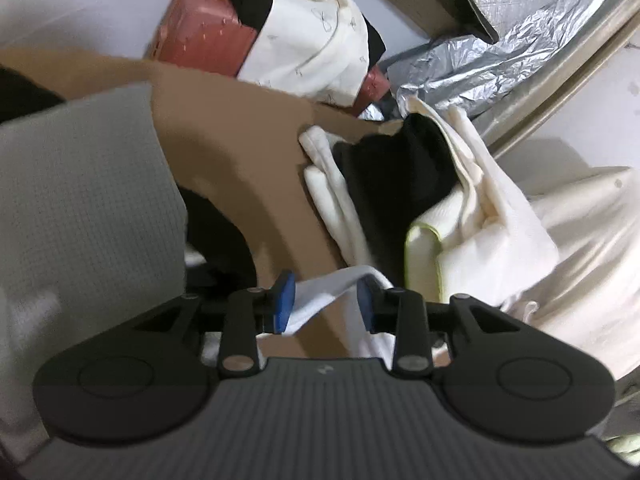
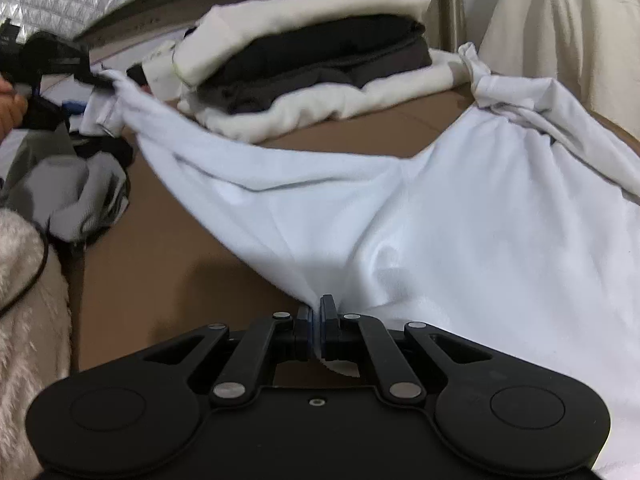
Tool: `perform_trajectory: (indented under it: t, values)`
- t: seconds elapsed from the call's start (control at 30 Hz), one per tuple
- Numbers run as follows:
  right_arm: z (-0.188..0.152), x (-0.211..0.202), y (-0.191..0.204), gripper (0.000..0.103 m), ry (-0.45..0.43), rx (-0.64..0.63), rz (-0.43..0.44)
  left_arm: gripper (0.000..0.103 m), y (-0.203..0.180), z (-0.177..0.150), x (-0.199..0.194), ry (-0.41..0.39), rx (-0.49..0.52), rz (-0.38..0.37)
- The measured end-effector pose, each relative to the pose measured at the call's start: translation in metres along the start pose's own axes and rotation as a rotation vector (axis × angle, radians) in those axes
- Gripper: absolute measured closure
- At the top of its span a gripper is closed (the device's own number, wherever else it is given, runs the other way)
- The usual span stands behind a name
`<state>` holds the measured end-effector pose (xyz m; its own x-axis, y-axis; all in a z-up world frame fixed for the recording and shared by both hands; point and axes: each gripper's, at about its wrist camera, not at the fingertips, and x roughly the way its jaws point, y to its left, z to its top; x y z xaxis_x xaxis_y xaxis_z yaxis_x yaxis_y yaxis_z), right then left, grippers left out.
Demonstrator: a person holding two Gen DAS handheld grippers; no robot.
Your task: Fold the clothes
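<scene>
A white garment (image 2: 460, 216) is stretched above the brown cardboard surface (image 2: 168, 248). My right gripper (image 2: 317, 312) is shut on its near edge. In the right wrist view the left gripper (image 2: 94, 78) is at the far left, at the garment's other end. In the left wrist view my left gripper (image 1: 326, 300) has its blue pads (image 1: 285, 300) spread wide, with a strip of the white garment (image 1: 320, 292) lying between them and draping over the right finger.
A stack of folded white and black clothes (image 2: 312, 60) sits at the back of the cardboard; it also shows in the left wrist view (image 1: 400, 184). A grey crumpled garment (image 2: 76, 192) lies left. A grey waffle cloth (image 1: 80, 200) and a red basket (image 1: 200, 28) show in the left wrist view.
</scene>
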<state>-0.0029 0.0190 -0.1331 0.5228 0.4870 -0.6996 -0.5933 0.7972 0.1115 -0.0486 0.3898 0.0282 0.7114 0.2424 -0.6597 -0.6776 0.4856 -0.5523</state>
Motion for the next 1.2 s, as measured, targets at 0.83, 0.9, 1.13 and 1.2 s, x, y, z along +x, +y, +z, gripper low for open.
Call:
perform_trajectory:
  t: [0.83,0.9,1.13,1.2]
  values:
    - [0.001,-0.013,0.008,0.099,0.021,-0.067,-0.050,0.031,-0.022,-0.013,0.116,0.125,0.085,0.209]
    - [0.001,-0.013,0.008,0.099,0.020,-0.062,-0.047,0.060,-0.022,-0.012,0.122,0.115,0.090,0.216]
    - [-0.002,-0.016,0.007,0.099,-0.016,-0.054,-0.050,0.101,-0.026,-0.012,0.028,-0.161,0.109,0.095]
    - [-0.003,-0.022,0.006,0.099,-0.064,-0.044,-0.038,0.101,-0.034,-0.011,-0.008,-0.247,0.114,0.106]
